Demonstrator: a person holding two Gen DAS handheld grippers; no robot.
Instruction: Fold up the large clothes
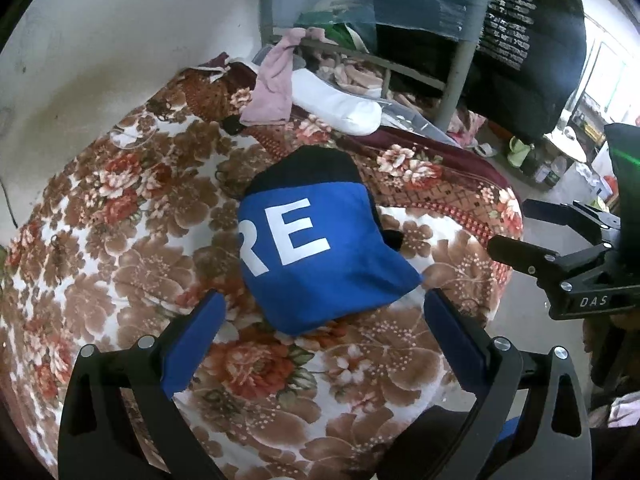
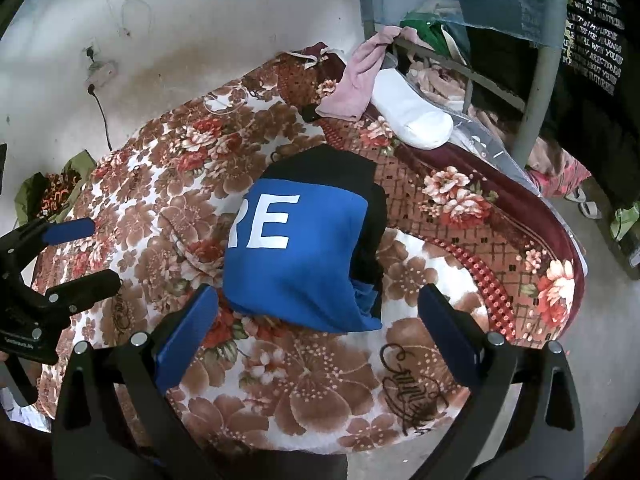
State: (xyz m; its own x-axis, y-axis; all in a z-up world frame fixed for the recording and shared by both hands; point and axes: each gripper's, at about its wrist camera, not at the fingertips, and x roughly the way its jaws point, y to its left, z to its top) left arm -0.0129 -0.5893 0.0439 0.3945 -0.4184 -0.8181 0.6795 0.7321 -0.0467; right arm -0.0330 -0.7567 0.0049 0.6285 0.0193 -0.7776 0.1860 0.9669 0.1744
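Two grippers hover over one folded garment, and neither has hold of anything.

From the left wrist camera, the left gripper (image 1: 324, 312) has its jaws spread wide, with flat blue pads (image 1: 192, 348) on black arms. Just ahead of them the blue and black garment (image 1: 316, 248) lies folded into a compact, roughly rectangular packet on the floral blanket (image 1: 120, 220). Its smooth blue face carries the white block letters "RE", and a black band runs across its far edge. The blanket looks plush, with brown and orange flowers on white and a maroon lattice border. At the right edge the right gripper (image 1: 508, 228) shows from the side, its black fingers apart and empty, beside the packet and clear of it.

From the right wrist camera, the right gripper (image 2: 320, 312) is likewise wide open, its blue-padded fingers framing the near edge of the garment (image 2: 296, 256) without touching it. Layered black and blue folds show along the packet's right side. At the left the left gripper (image 2: 88, 252) is open, off the cloth. Farther back a pink cloth (image 2: 356, 80) hangs limp from a grey metal bed frame (image 2: 536, 92), beside a soft white sock (image 2: 412, 112).
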